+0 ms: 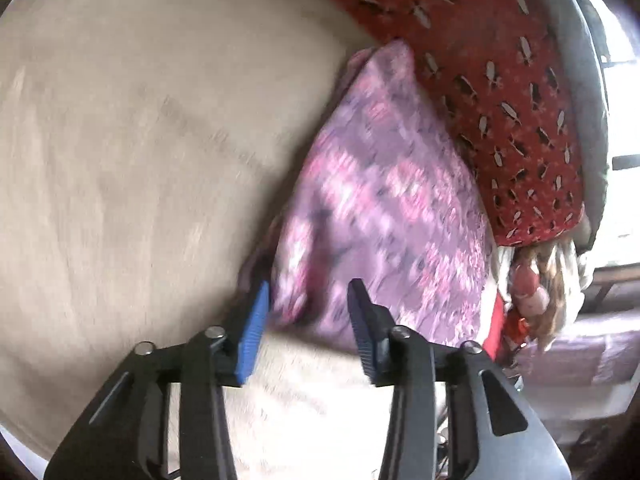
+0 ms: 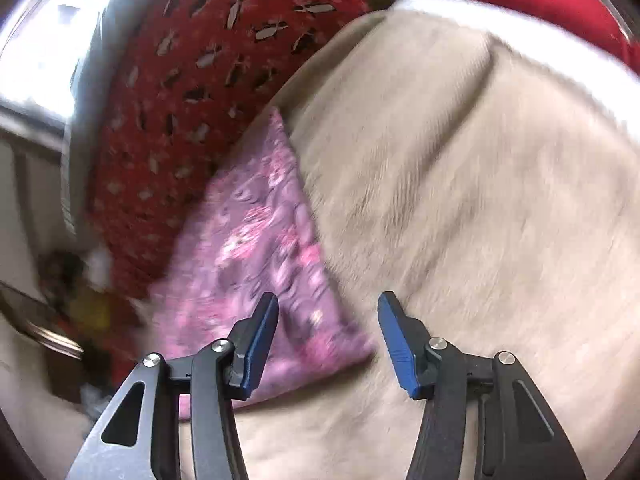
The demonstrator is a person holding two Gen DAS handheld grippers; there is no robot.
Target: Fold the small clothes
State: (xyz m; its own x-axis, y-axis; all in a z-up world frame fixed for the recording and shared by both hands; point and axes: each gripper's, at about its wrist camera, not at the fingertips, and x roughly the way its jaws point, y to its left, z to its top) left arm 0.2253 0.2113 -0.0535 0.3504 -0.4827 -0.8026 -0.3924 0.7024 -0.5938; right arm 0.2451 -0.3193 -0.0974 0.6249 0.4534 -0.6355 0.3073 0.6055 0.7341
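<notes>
A small purple-pink patterned garment lies folded on the beige blanket. It also shows in the right wrist view. My left gripper is open, its fingertips just above the garment's near edge and holding nothing. My right gripper is open and empty, with its left finger over the garment's near corner and its right finger over the beige blanket. Both views are motion-blurred.
A red patterned cloth lies along the far side of the garment; it also shows in the right wrist view. A fringed bundle hangs at the blanket's right edge. Blurred clutter sits at the left.
</notes>
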